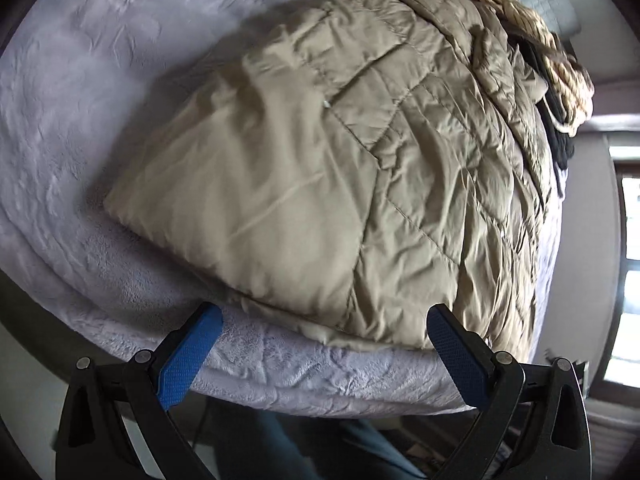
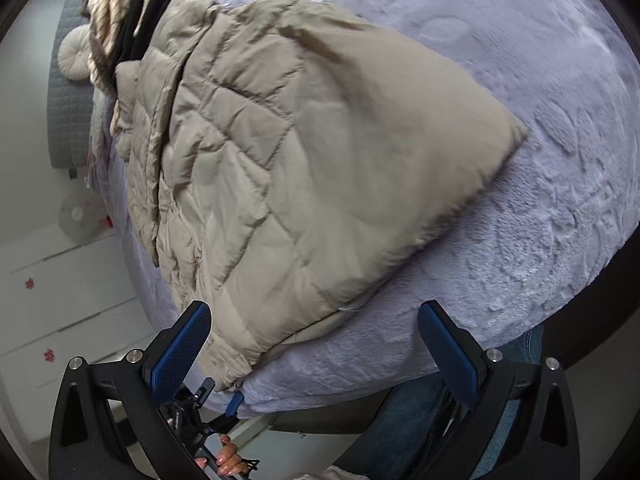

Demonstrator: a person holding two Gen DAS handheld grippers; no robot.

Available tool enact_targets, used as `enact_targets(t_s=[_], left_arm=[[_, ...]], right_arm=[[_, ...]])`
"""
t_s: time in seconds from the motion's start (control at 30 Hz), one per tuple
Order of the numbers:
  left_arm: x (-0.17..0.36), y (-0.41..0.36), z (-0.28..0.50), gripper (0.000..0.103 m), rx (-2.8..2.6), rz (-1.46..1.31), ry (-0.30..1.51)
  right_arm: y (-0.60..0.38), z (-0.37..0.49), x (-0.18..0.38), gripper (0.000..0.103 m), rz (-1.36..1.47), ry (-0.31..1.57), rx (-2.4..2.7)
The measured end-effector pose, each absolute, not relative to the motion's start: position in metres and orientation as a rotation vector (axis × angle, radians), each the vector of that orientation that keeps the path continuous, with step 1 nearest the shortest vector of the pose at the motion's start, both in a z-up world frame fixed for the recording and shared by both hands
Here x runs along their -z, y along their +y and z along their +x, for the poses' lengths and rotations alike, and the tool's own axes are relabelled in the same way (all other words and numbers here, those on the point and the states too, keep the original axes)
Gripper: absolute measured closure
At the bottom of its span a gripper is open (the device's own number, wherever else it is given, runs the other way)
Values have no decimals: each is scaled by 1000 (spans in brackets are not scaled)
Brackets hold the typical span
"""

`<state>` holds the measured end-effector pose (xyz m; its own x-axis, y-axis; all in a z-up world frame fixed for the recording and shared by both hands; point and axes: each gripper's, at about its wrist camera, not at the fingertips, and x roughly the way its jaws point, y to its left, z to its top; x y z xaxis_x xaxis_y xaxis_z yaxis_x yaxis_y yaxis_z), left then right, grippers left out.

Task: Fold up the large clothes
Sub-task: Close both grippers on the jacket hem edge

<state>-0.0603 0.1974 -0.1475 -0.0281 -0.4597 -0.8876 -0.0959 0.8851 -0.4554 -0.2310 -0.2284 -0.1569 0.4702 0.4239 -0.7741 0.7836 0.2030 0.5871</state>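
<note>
A beige quilted puffer jacket point(image 1: 340, 184) lies spread on a bed with a pale lilac plush blanket point(image 1: 80, 120). It also shows in the right wrist view point(image 2: 304, 152), with one smooth flap folded over its quilted side. My left gripper point(image 1: 324, 320) is open and empty, hovering at the jacket's near hem by the bed edge. My right gripper point(image 2: 314, 320) is open and empty, just above the jacket's near corner. The left gripper's blue tip point(image 2: 234, 402) shows low in the right wrist view.
A striped cream and brown garment point(image 1: 552, 60) and a black garment point(image 1: 560, 136) lie piled at the far end of the bed. A grey quilted headboard point(image 2: 68, 112) and a round cushion point(image 2: 76, 54) stand beyond. White drawers point(image 2: 60, 300) stand beside the bed. A window point(image 1: 628, 272) is at right.
</note>
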Motion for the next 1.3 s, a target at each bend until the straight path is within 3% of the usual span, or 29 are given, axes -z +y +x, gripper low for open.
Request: enact_targets(t_s=[0.47, 0.5, 0.57, 0.6, 0.63, 0.7, 0.73, 0.77, 0.83, 1.07, 1.3], left_arm=[[155, 165, -33, 0, 385, -427, 1571], [152, 163, -32, 6, 392, -419, 1561], [149, 163, -30, 30, 409, -387, 1549], [149, 163, -30, 52, 417, -366, 1549], [149, 163, -28, 74, 428, -344, 1547], [147, 166, -24, 83, 465, -338, 1536], [144, 169, -22, 90, 480, -348, 1526], [140, 172, -21, 90, 493, -357, 1515], [128, 176, -18, 90, 516, -373, 1485], [66, 173, 11, 90, 600, -386, 1352], [12, 149, 71, 90, 611, -393, 1206]], right_arm=[[-244, -234, 178, 0, 1588, 964, 377], [-244, -233, 178, 0, 1593, 949, 374], [-243, -233, 175, 8, 1595, 924, 375], [-242, -233, 175, 12, 1595, 918, 378], [-241, -233, 176, 22, 1601, 915, 381], [-239, -234, 179, 45, 1616, 914, 405], [-238, -235, 180, 76, 1612, 919, 429], [-237, -237, 181, 90, 1614, 909, 436], [-236, -240, 176, 92, 1618, 861, 433], [-242, -222, 131, 94, 1517, 787, 332], [-275, -145, 66, 94, 1292, 777, 210]])
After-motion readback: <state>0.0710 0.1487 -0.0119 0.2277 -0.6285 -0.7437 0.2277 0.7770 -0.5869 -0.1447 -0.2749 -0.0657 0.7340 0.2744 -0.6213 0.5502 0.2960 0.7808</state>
